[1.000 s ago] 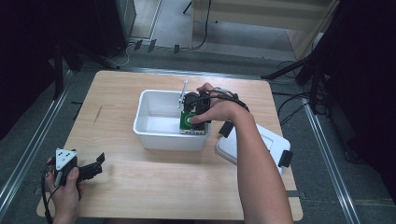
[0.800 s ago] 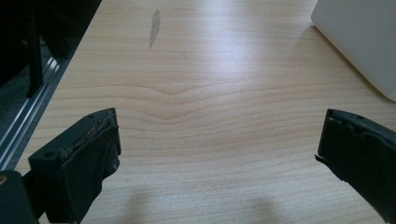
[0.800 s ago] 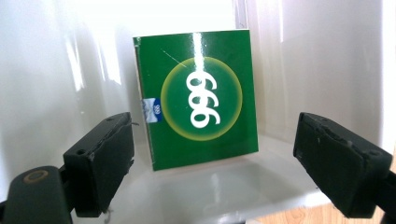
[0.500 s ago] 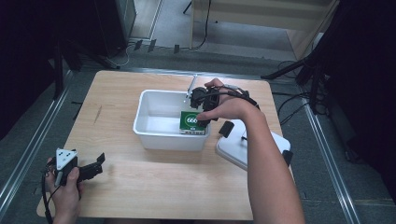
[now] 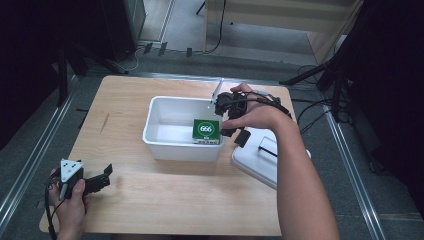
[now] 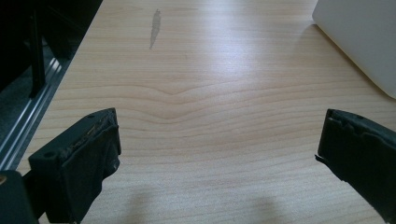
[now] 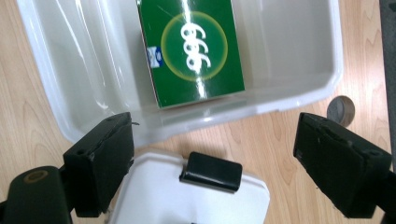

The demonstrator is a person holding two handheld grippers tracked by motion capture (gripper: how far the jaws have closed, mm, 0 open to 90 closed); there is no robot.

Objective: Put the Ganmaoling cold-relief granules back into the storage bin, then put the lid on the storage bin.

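Note:
A green box (image 5: 206, 130) marked "666" lies flat in the white bin (image 5: 170, 145) at mid-table, against its right wall. My right gripper (image 5: 235, 136) hovers just right of the bin, over the rim and the near edge of the lid, jaws open and empty. In the right gripper view the open gripper (image 7: 212, 140) looks down on the green box (image 7: 191, 51) inside the bin (image 7: 289, 88). My left gripper (image 5: 102, 176) rests at the table's front left corner. In its own view the left gripper (image 6: 217, 154) is open over bare wood.
A white lid (image 5: 255, 160) with a black latch (image 7: 211, 171) lies on the table right of the bin. The bin's corner (image 6: 364, 37) shows far right in the left gripper view. A metal rail runs along the table's left side.
My right hand has pulled back from over the box, moving right and up toward the lid. The box stays in the bin. The left hand has not moved.

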